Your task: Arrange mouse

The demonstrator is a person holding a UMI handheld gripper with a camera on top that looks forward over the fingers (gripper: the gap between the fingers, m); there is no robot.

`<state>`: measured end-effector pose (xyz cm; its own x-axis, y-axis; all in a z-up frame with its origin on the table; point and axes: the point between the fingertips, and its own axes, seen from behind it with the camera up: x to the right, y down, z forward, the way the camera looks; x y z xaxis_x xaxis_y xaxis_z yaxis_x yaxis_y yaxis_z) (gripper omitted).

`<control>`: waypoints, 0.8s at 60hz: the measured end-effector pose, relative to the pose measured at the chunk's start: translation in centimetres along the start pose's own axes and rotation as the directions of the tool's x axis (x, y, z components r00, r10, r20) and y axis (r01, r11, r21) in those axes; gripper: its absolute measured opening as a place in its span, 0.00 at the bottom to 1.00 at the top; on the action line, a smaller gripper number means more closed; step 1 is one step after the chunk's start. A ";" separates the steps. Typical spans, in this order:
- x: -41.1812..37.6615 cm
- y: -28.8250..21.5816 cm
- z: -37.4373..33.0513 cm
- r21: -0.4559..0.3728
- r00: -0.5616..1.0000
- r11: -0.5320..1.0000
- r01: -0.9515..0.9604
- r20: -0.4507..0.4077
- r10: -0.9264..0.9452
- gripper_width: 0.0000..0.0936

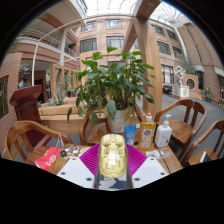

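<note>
Gripper view: the gripper [113,160] at bottom centre has its jaws clenched on a pale, translucent mouse [113,155], long axis pointing up-frame. Beyond, mid-frame, a plant [112,85] and bottles [148,132] stand on the desk [170,160].

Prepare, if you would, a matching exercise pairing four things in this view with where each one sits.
Things:
1. pale object
2. potted plant
3. red packet
4. bottles

Places:
A. mid-table, beyond the jaws
B. gripped between the jaws
C. just right of the plant's base
D. on the table, left of the jaws

Pairs: 1-B, 2-A, 3-D, 4-C
</note>
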<state>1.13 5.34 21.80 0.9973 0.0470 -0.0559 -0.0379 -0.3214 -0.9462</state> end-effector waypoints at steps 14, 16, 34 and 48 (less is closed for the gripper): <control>7.1 16.9 3.8 -0.287 0.998 0.958 -0.007 -0.059 -0.010 0.39; 7.5 18.1 4.0 -0.310 0.998 0.951 -0.002 -0.059 -0.018 0.40; 8.4 21.6 4.0 -0.387 0.999 0.922 -0.008 -0.041 -0.008 0.63; 7.9 14.7 -3.4 -0.296 0.996 0.955 0.022 -0.072 -0.045 0.92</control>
<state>8.64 -2.28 8.52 0.9999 -0.0066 0.0095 0.0039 -0.5859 -0.8104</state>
